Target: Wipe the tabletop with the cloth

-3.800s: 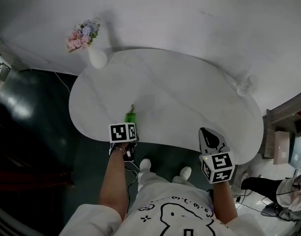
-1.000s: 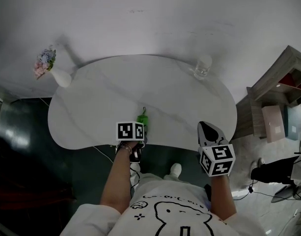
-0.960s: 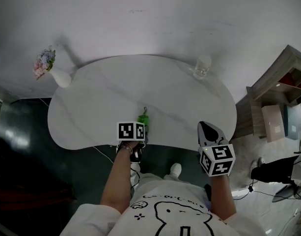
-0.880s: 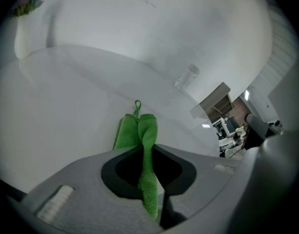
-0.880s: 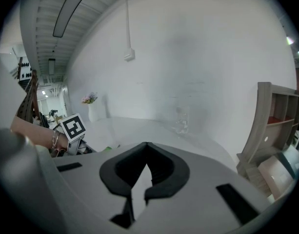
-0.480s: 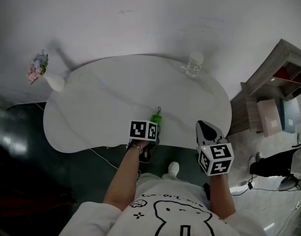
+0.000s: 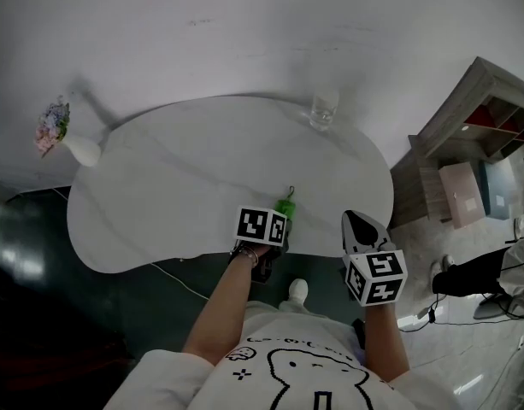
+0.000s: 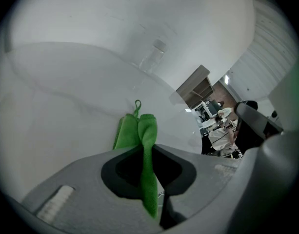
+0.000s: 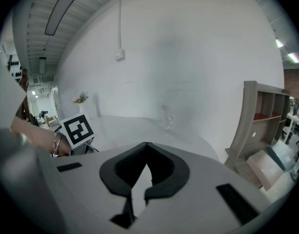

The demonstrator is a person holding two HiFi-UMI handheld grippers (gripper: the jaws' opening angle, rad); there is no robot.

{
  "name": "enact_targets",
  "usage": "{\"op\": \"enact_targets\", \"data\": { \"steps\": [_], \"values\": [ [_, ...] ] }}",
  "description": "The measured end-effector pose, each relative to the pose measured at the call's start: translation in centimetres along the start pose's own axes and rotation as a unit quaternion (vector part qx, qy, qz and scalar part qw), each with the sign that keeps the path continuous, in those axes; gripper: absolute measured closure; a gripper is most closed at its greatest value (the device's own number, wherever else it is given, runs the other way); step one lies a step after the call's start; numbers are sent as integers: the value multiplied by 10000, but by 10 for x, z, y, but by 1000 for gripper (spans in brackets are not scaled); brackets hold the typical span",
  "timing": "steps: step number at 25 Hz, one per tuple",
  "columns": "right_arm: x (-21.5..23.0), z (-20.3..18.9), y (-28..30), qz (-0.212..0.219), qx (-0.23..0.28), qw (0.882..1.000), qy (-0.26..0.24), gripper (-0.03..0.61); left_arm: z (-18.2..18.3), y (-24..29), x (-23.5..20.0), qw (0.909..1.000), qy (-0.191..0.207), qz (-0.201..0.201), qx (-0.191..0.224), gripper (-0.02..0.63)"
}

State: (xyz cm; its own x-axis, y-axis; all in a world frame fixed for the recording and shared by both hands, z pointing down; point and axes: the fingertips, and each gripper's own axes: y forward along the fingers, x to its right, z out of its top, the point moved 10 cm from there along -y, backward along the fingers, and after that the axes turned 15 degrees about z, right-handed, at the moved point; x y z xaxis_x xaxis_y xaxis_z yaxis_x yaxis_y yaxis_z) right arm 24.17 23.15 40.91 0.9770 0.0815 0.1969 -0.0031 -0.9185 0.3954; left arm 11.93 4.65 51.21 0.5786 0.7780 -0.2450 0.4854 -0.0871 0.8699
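Note:
A green cloth [image 7: 285, 207] [image 8: 138, 132] lies on the white tabletop [image 7: 202, 186] near its front edge, pinched between the jaws of my left gripper [image 7: 281, 214] [image 8: 145, 150], which is shut on it. The cloth's free end with a small loop spreads flat on the table ahead of the jaws. My right gripper [image 7: 361, 227] [image 9: 147, 147] hovers at the table's front right edge, jaws closed together with nothing between them.
A clear drinking glass [image 7: 322, 110] [image 9: 167, 118] stands at the table's far right rim. A white vase with flowers [image 7: 61, 139] [image 9: 81, 100] sits at the far left end. A wooden shelf unit [image 7: 475, 135] [image 9: 266, 116] stands right of the table.
My left gripper has slid the green cloth to the right along the table's front edge. The right gripper has stayed in place.

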Motion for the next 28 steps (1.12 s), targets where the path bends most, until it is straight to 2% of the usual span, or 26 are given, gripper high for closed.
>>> {"op": "enact_targets", "data": {
  "steps": [11, 28],
  "values": [
    [15, -12, -24, -445, -7, 9987, 234, 578, 7, 19, 55, 9968, 748, -226, -176, 566],
    [29, -39, -76, -1255, -37, 9905, 563, 578, 10, 41, 114, 9873, 1441, -581, -328, 566]
  ]
}}
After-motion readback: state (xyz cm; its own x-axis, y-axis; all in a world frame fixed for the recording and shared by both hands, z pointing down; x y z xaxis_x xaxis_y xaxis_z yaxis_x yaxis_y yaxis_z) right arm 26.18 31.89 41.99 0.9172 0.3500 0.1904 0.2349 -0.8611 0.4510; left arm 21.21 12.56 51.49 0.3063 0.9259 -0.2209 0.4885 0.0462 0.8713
